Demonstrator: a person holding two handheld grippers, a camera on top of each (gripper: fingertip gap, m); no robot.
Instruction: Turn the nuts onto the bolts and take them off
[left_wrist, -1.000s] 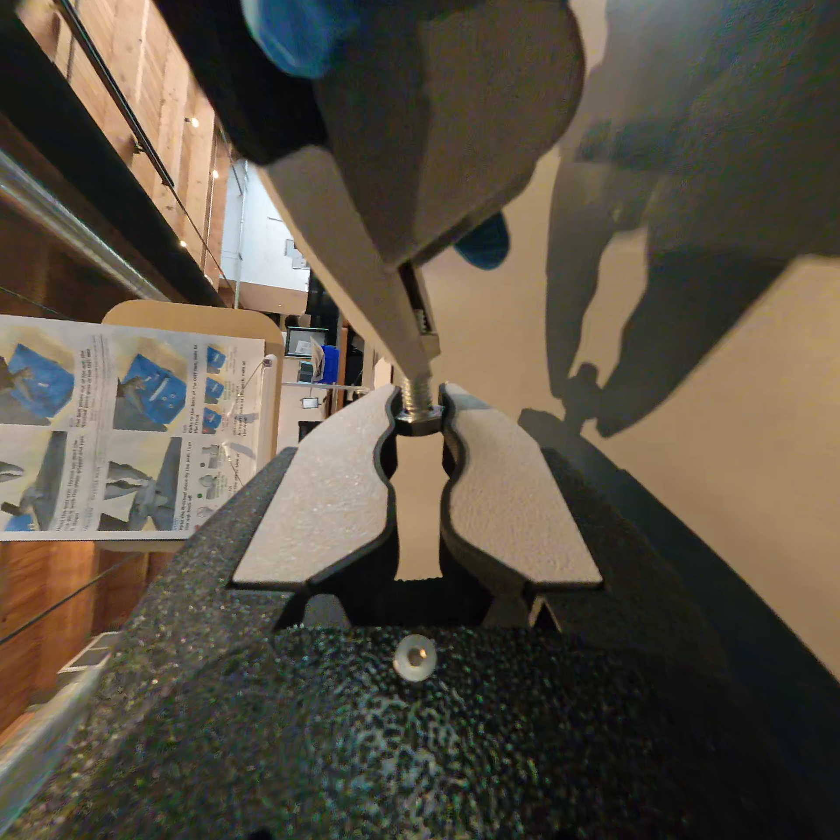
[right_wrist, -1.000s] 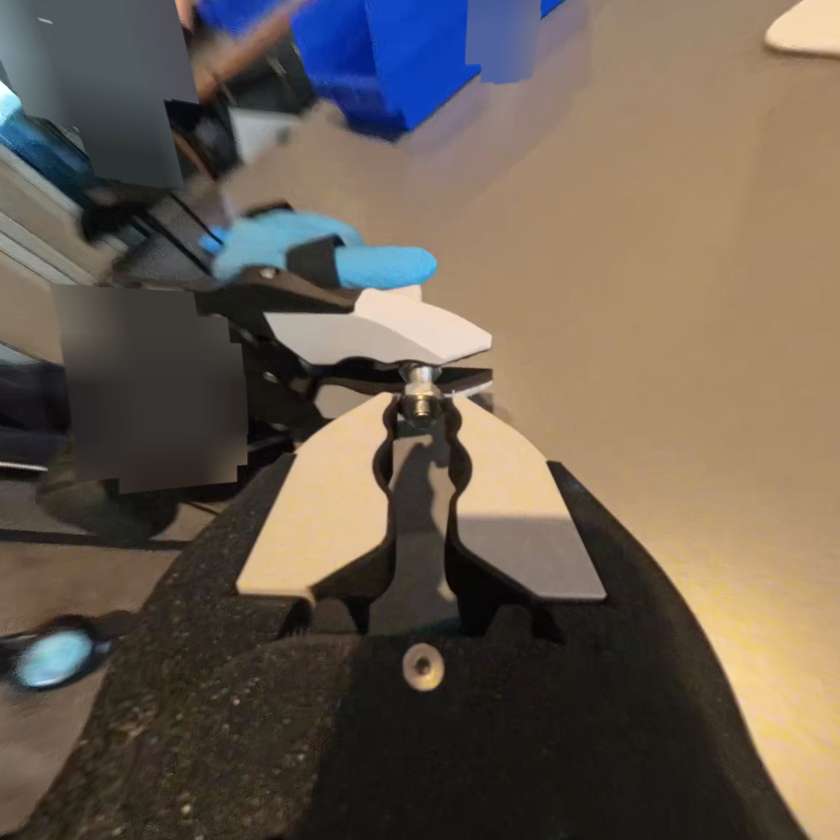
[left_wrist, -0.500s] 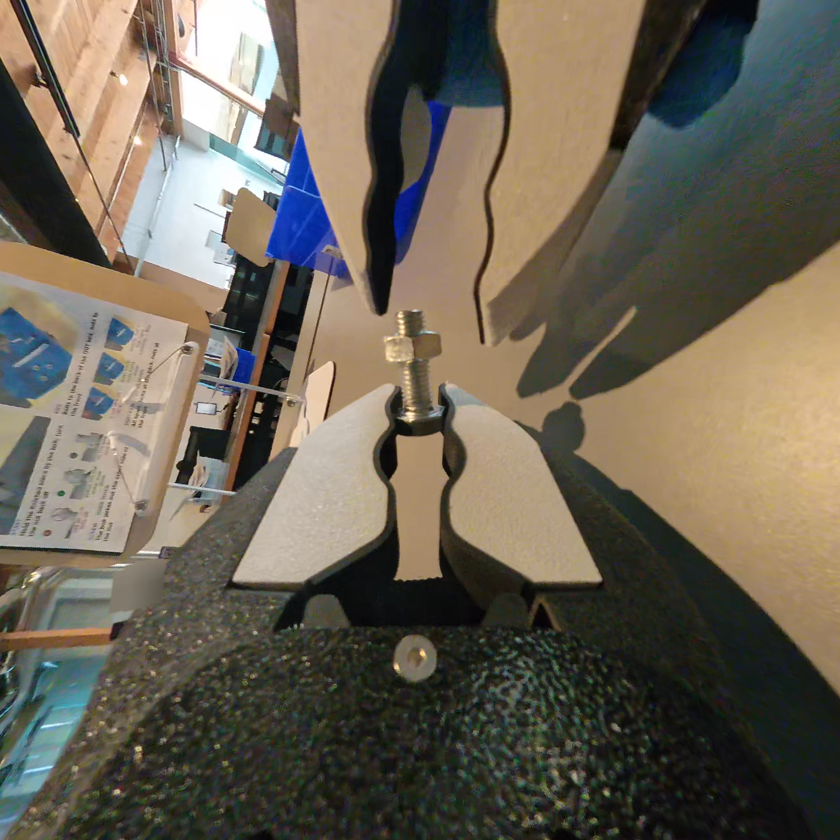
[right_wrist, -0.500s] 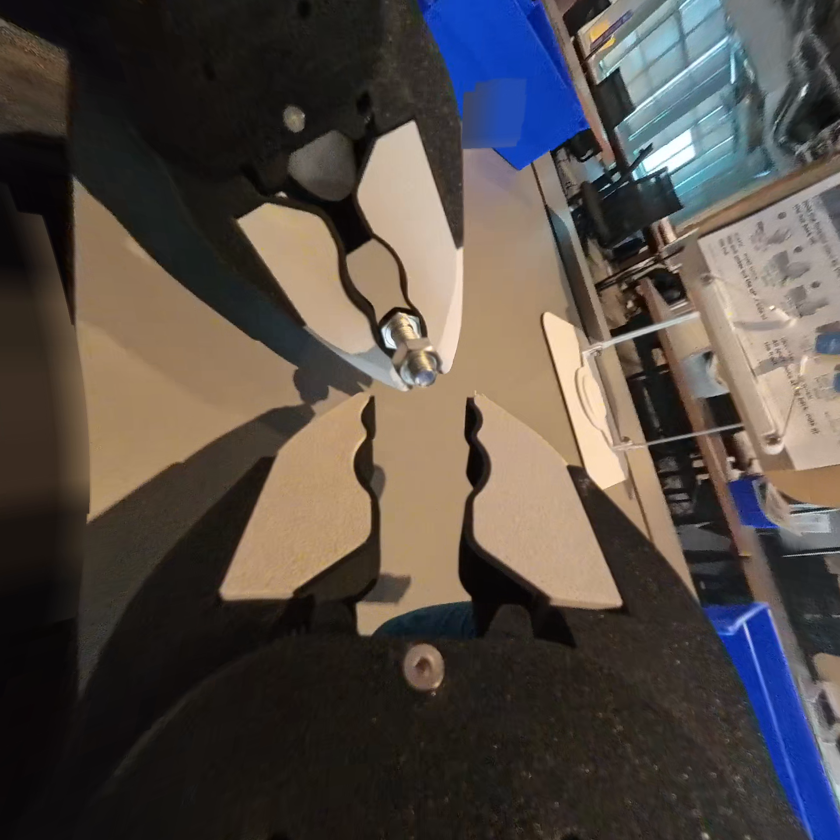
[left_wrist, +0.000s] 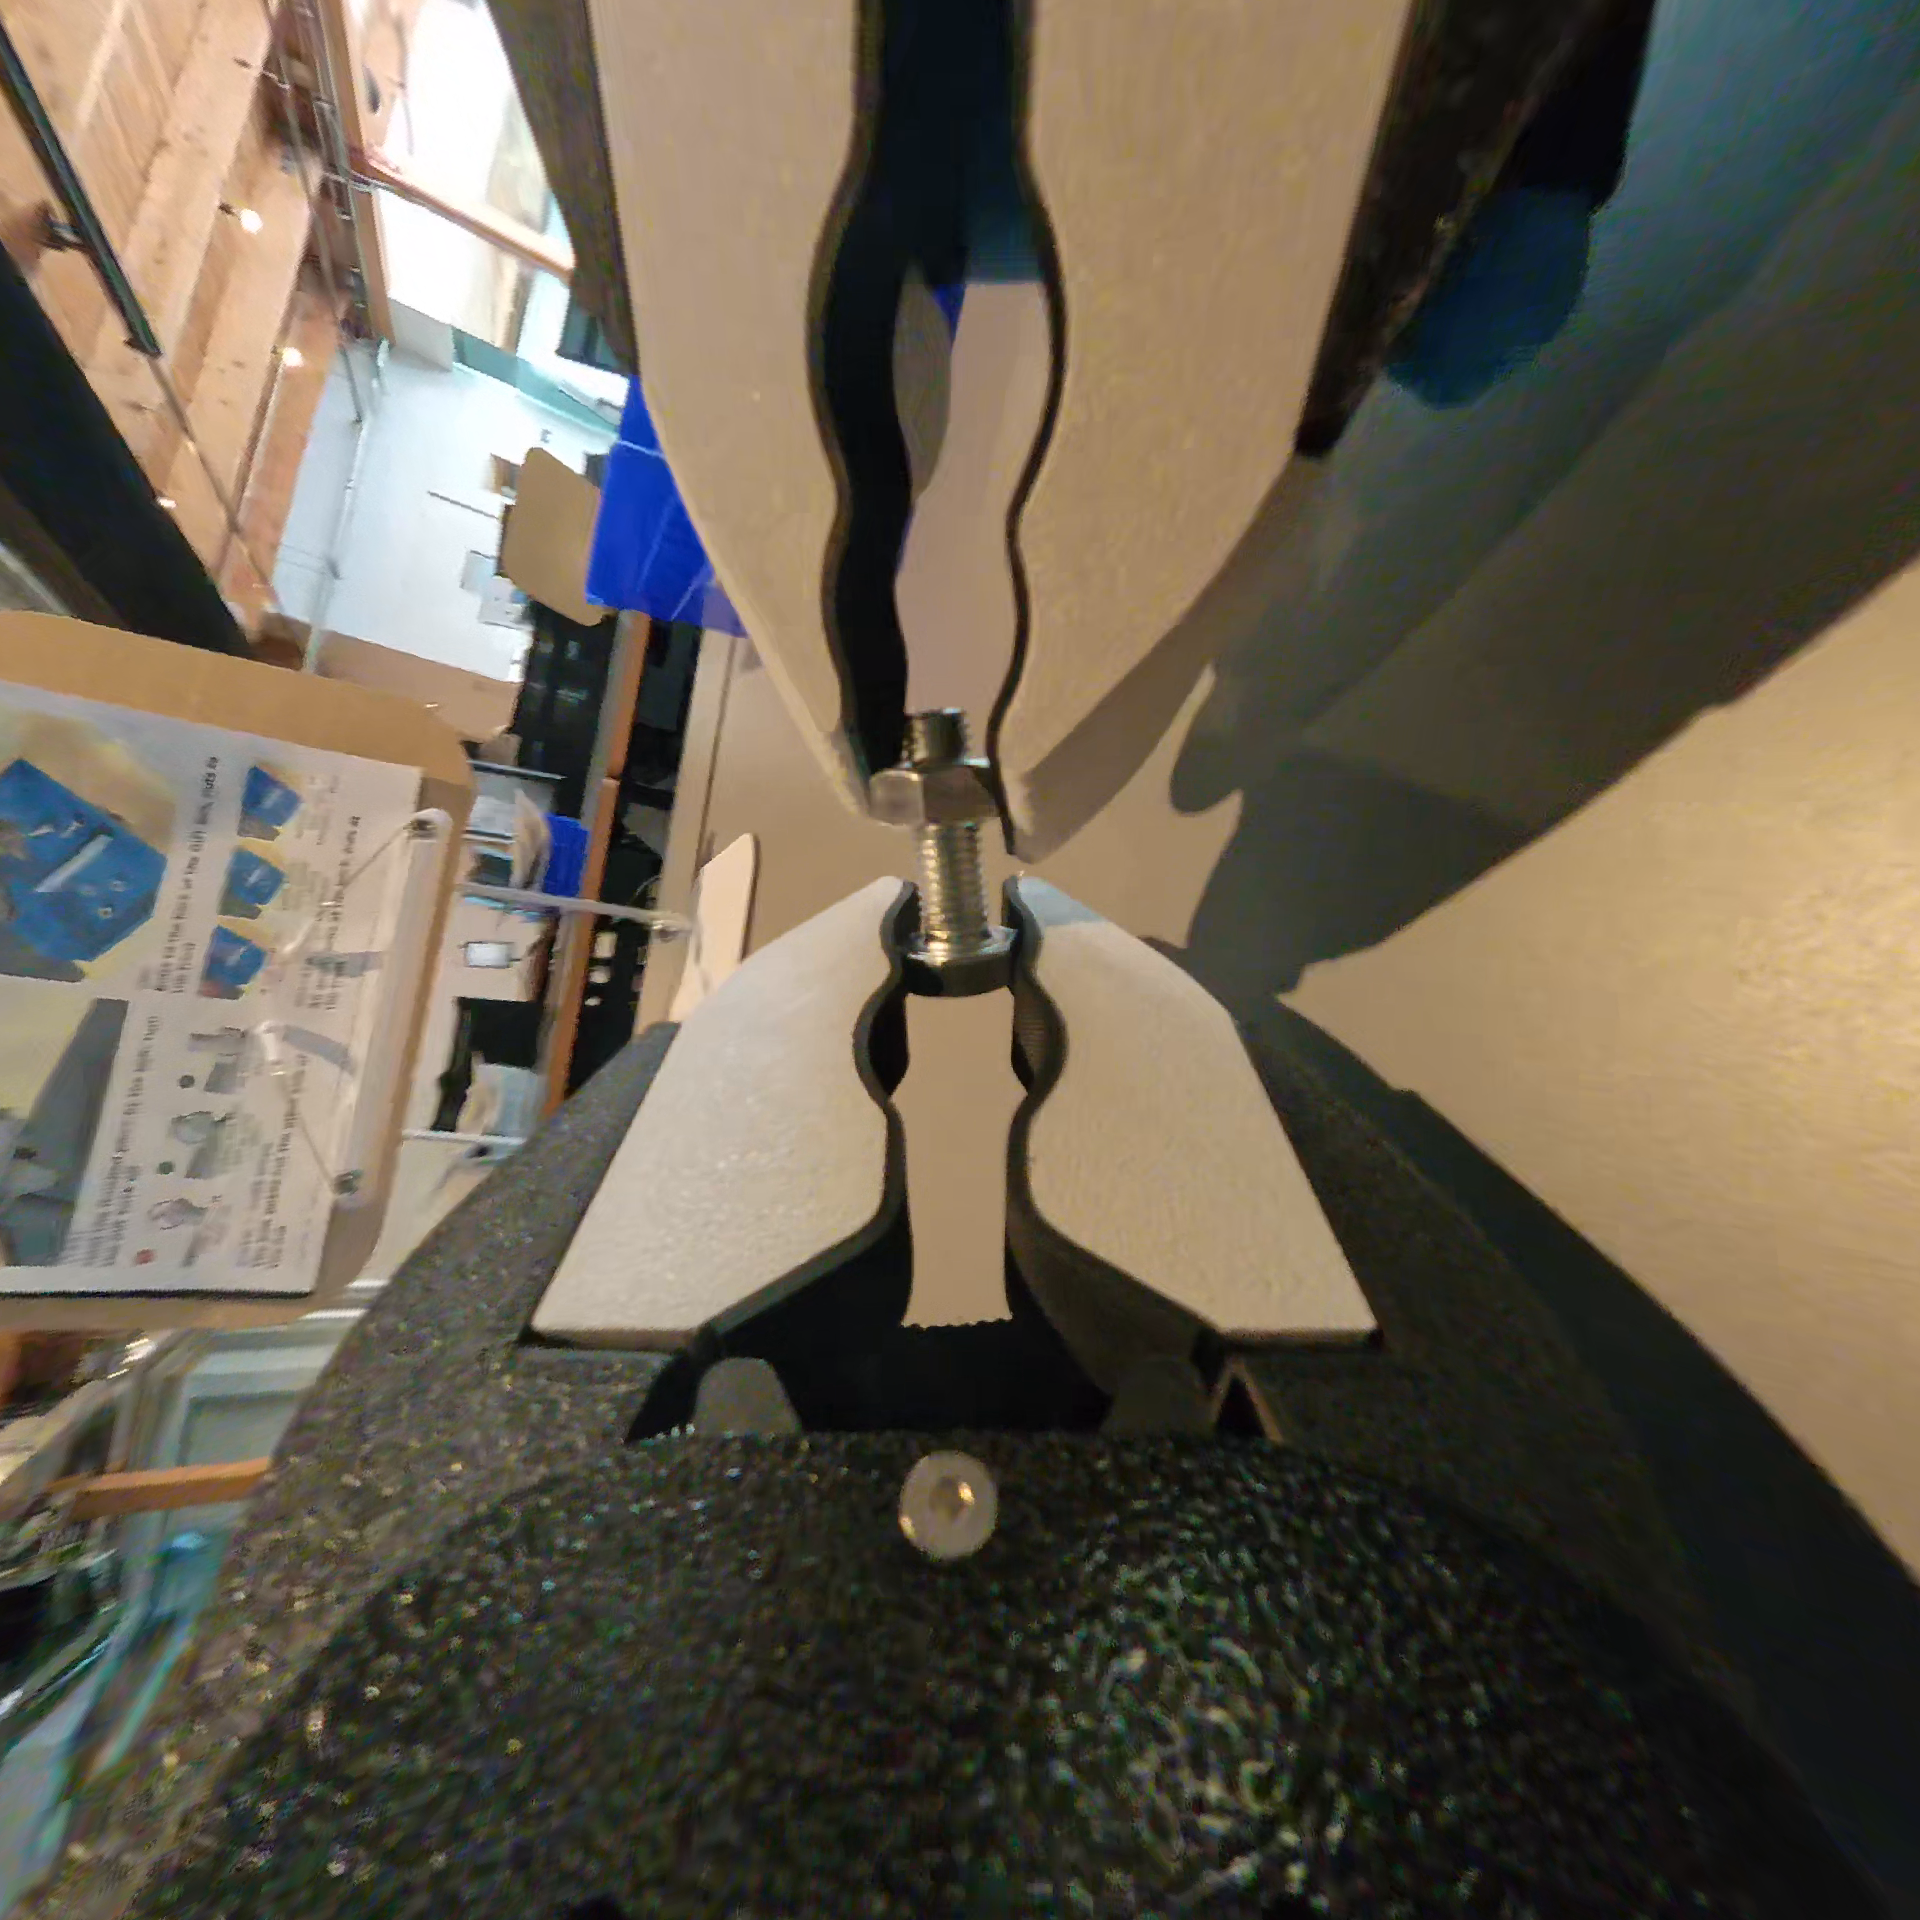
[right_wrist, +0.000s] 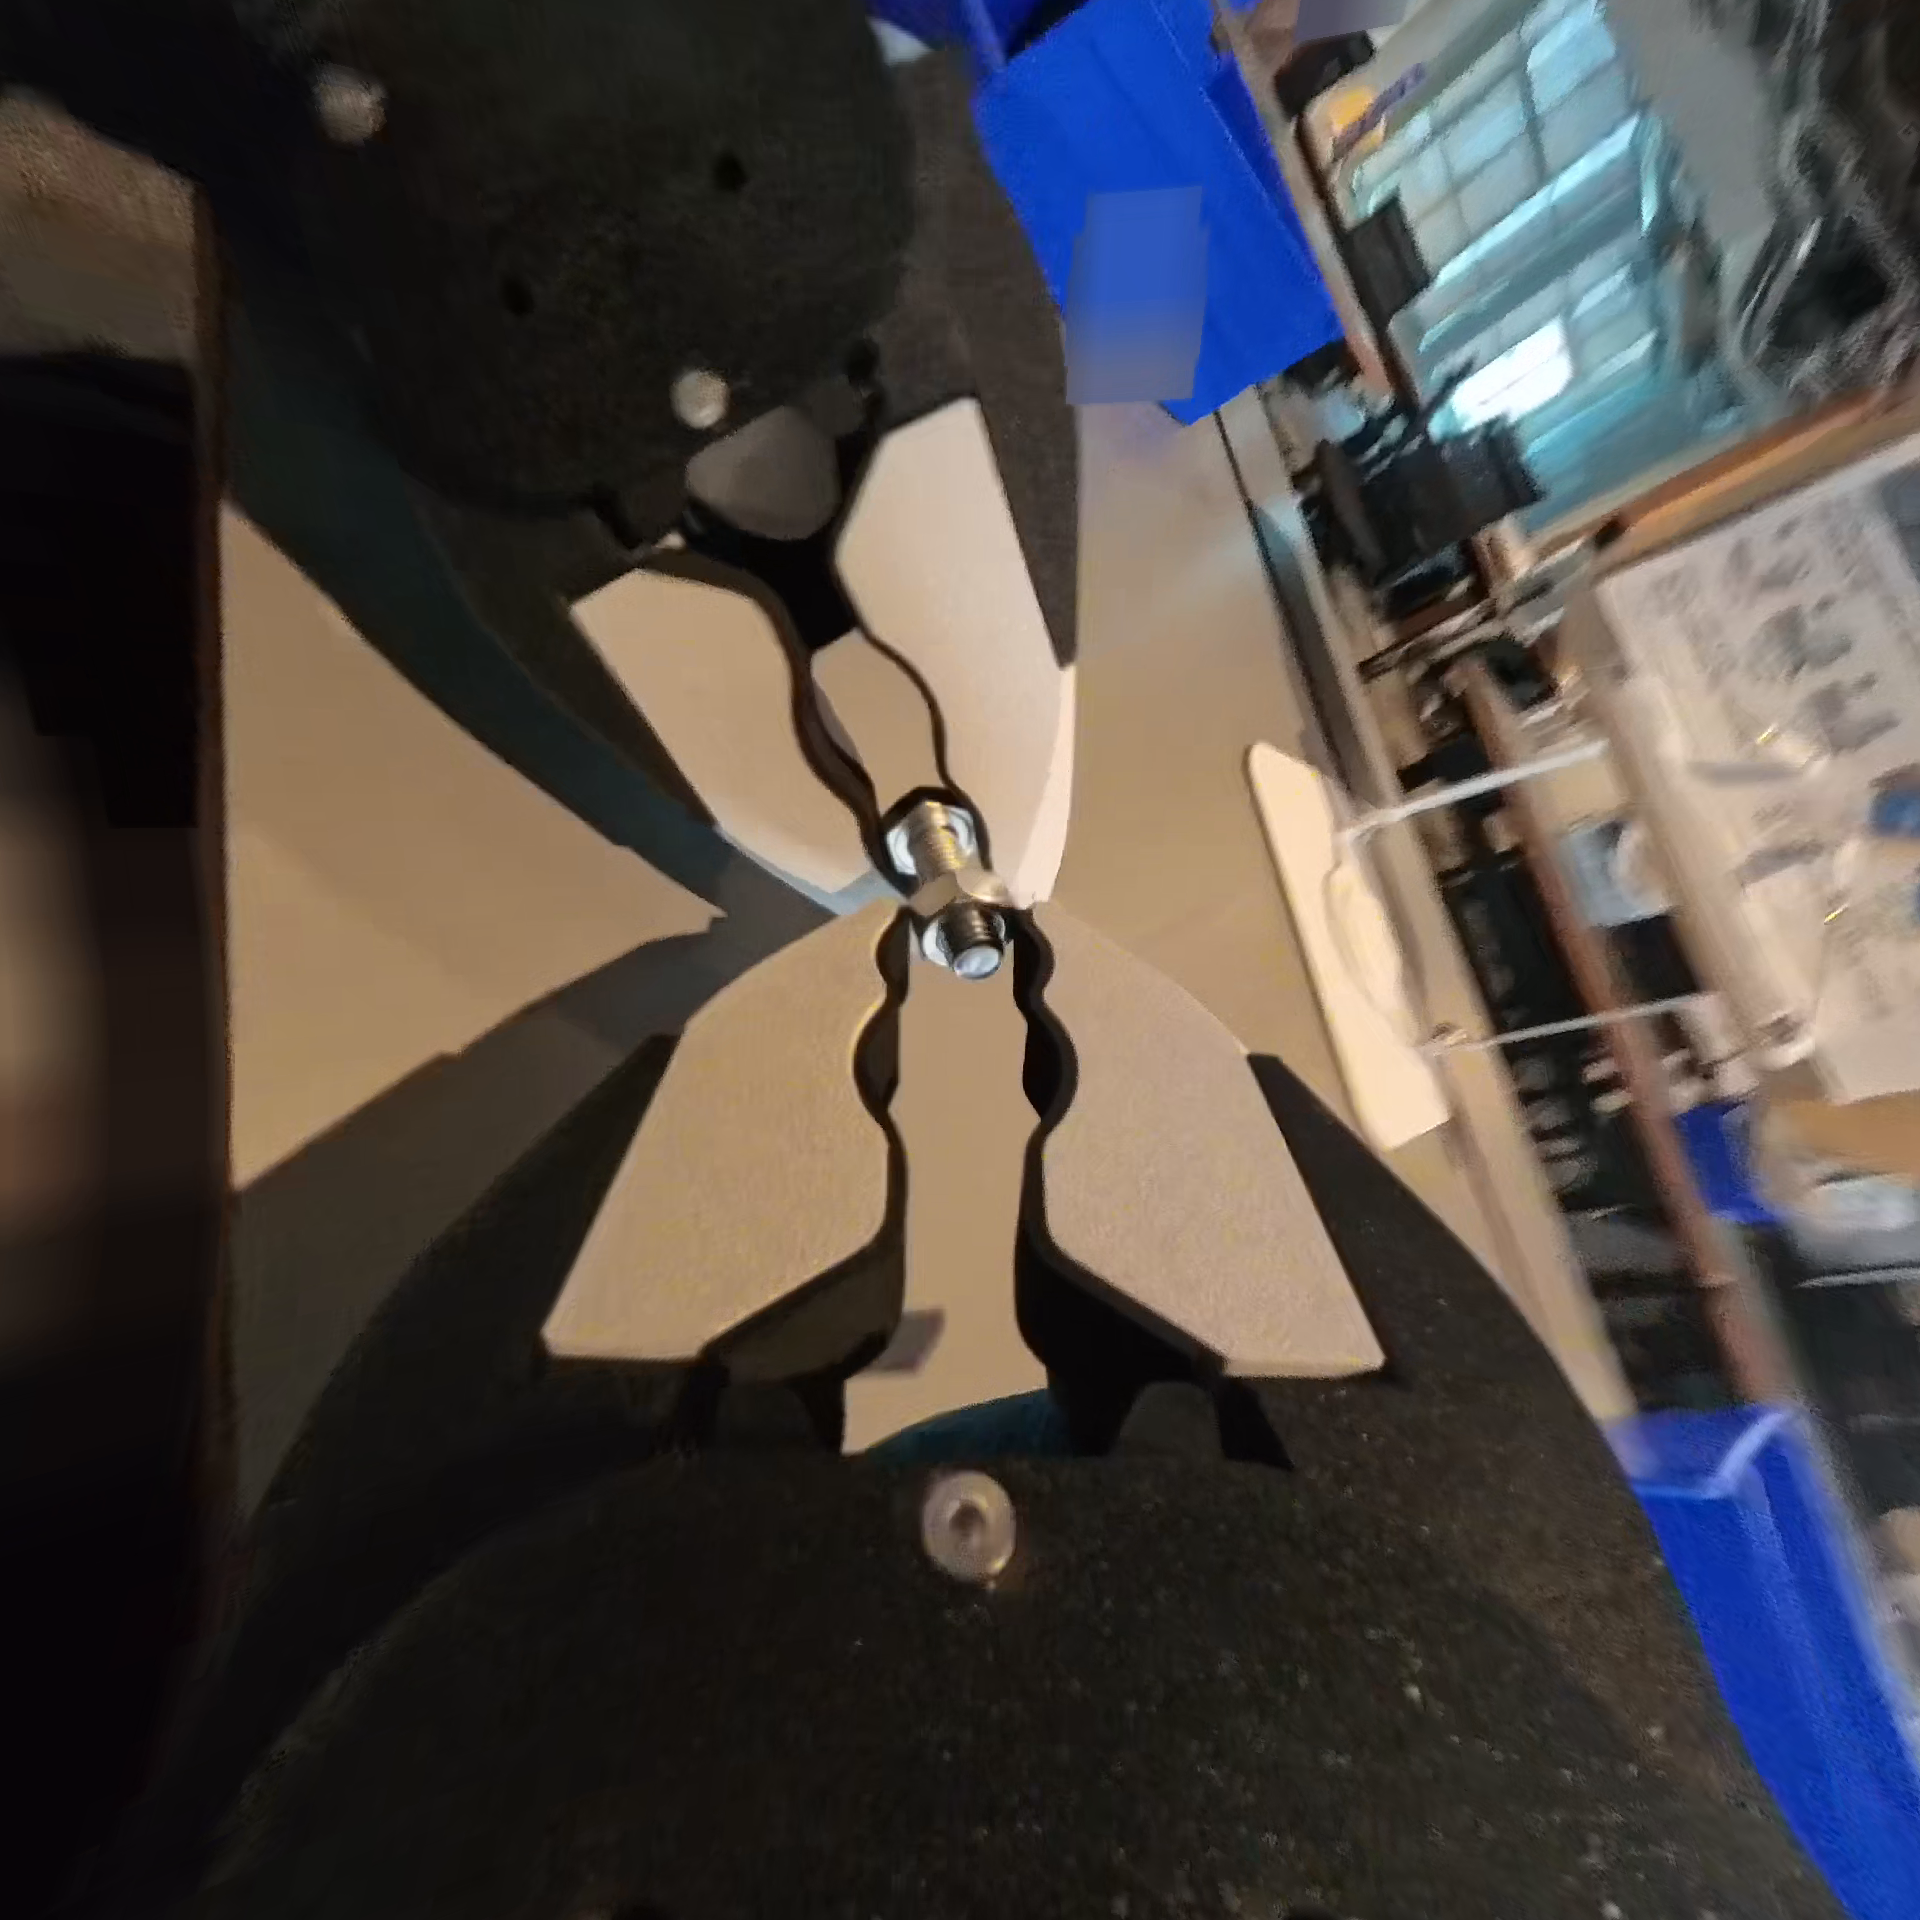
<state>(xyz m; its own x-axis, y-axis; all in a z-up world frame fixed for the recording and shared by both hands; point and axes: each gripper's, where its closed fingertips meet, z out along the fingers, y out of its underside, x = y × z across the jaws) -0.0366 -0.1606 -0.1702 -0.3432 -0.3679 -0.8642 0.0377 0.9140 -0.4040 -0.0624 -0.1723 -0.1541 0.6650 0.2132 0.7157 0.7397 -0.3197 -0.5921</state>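
A silver bolt (left_wrist: 948, 883) is held in the air above the beige table. My left gripper (left_wrist: 956, 904) is shut on the bolt's head, and the threaded shaft points away from it. A hex nut (left_wrist: 930, 795) sits near the free end of the thread. My right gripper (left_wrist: 935, 821) comes in from the opposite side, tip to tip, with its fingertips closed on the nut's flats. In the right wrist view, my right gripper (right_wrist: 956, 920) pinches the nut (right_wrist: 954, 894), the bolt (right_wrist: 938, 847) runs beyond it, and the left gripper (right_wrist: 951, 883) faces me.
The beige tabletop (left_wrist: 1558, 935) lies behind the grippers. An instruction sheet on a stand (left_wrist: 187, 987) is at one side, with its white base (right_wrist: 1340, 935) on the table. Blue bins (right_wrist: 1143, 208) stand at the table's far end, another (right_wrist: 1818, 1558) beside it. A blue-gloved hand (left_wrist: 1496, 301) holds the right gripper.
The right gripper let go of the nut, turned back while open, then moved in again and closed on the nut. The left gripper kept its hold on the bolt.
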